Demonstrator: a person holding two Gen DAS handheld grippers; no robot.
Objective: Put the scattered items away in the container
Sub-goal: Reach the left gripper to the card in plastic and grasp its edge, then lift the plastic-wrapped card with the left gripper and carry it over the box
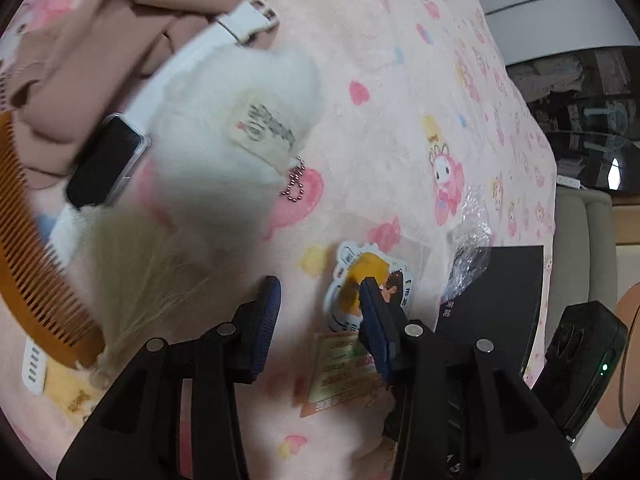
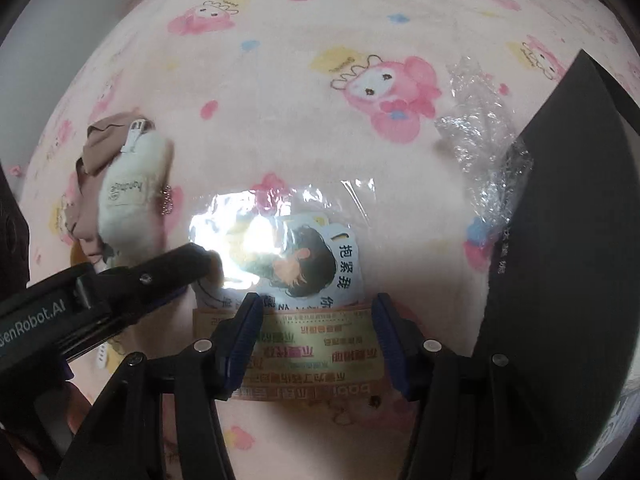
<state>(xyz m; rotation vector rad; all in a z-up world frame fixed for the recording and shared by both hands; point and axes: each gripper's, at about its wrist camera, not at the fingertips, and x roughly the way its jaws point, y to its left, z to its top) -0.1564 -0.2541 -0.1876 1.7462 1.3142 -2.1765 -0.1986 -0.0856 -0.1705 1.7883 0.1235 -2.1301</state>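
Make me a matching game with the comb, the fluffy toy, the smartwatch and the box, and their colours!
Things:
1. comb
2. fluffy toy
3. smartwatch screen
4. box

Colours or looks:
A. white
B. orange-brown
C. dark grey, matte
D. shiny black with a silver edge

Pairs: 1-B, 2-A, 3-D, 4-C

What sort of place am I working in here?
Probably a bedroom at home: a soft pink cartoon-print blanket covers the surface, with a smartwatch, comb and plush keychain scattered on it.
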